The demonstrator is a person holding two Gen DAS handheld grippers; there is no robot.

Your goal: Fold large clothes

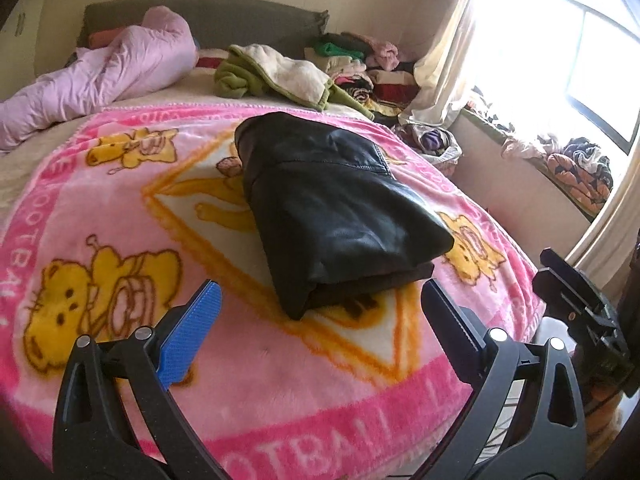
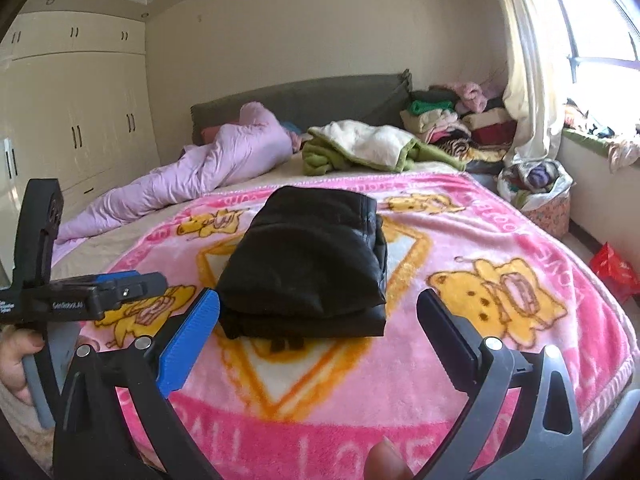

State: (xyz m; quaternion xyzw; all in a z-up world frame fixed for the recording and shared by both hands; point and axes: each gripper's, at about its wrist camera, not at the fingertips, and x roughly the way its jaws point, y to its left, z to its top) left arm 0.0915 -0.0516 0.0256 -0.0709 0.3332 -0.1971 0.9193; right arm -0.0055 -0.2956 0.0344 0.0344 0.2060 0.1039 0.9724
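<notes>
Now I am logging: black garment [image 2: 304,260] lying folded, seemingly finished; left gripper [image 1: 320,312] and right gripper [image 2: 318,320] both gaping wide, empty; next needing another garment.

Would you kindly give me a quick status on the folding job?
Left gripper open, empty. Right gripper open, empty. Black jacket folded, lying free on the pink blanket. Nothing in the way.

We read "OTBAL" on the pink blanket [image 1: 280,412] border nr the camera, plus partial "OOTBAL" along its left edge. Other lettering there is too warped to read.
</notes>
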